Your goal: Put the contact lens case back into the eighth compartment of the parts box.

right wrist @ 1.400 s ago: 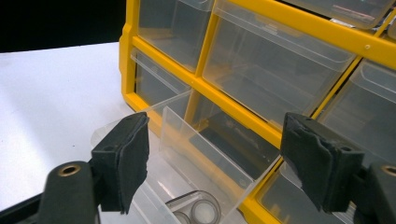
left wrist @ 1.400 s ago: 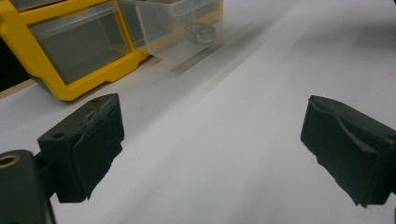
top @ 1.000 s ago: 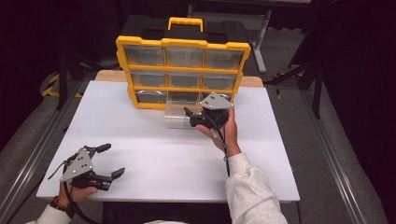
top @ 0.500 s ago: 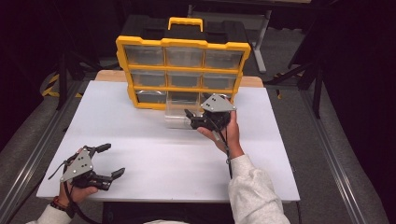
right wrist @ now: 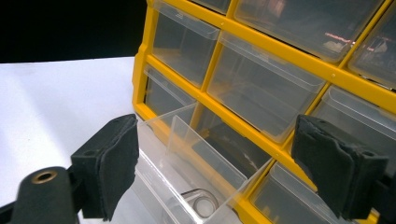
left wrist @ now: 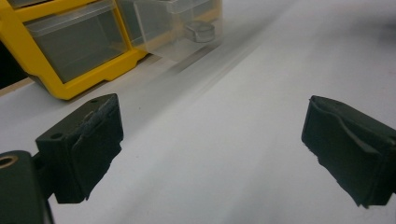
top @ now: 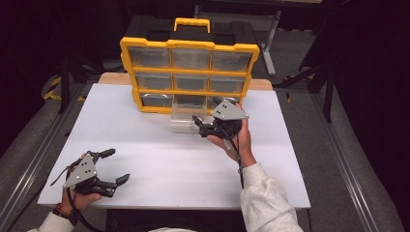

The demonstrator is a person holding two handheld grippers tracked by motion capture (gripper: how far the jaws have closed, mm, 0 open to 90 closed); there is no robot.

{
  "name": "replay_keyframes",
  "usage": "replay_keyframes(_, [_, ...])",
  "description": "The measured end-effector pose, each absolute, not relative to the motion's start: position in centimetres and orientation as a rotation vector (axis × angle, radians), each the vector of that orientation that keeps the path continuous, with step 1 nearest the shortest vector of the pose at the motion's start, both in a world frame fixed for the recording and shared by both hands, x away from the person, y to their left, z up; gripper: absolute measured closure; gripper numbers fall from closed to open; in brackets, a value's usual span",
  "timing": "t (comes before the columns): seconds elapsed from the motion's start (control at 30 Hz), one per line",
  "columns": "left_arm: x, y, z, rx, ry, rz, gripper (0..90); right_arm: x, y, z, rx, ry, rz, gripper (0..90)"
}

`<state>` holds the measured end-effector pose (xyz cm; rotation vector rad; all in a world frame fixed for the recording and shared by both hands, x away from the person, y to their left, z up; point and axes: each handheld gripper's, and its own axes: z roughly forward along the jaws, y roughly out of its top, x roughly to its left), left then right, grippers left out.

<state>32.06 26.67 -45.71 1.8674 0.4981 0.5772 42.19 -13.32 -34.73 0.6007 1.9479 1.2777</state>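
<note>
Clear drawer [top: 186,116], pulled out of the yellow organizer [top: 188,77] from the middle of its bottom row, stands on the white table [top: 159,159] just ahead of the right gripper [top: 199,124], whose jaws are spread wide and hold nothing. In the right gripper view the drawer [right wrist: 196,182] sits between and just beyond the two pads, a small clear round piece [right wrist: 201,204] lying on its floor. The right hand [top: 237,137] tilts its gripper toward the organizer's front. Bare tabletop lies open on both sides. Near the table's front edge the left gripper [top: 113,166] rests low, jaws apart and empty, well away from the drawer
</note>
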Motion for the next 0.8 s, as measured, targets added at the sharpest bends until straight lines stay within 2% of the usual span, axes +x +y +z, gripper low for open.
replay_keyframes(0.8, [32.0,26.6,-45.7,1.872,0.494,0.581,6.6,40.3,-14.1,-35.0,0.541,1.942,1.274,14.0])
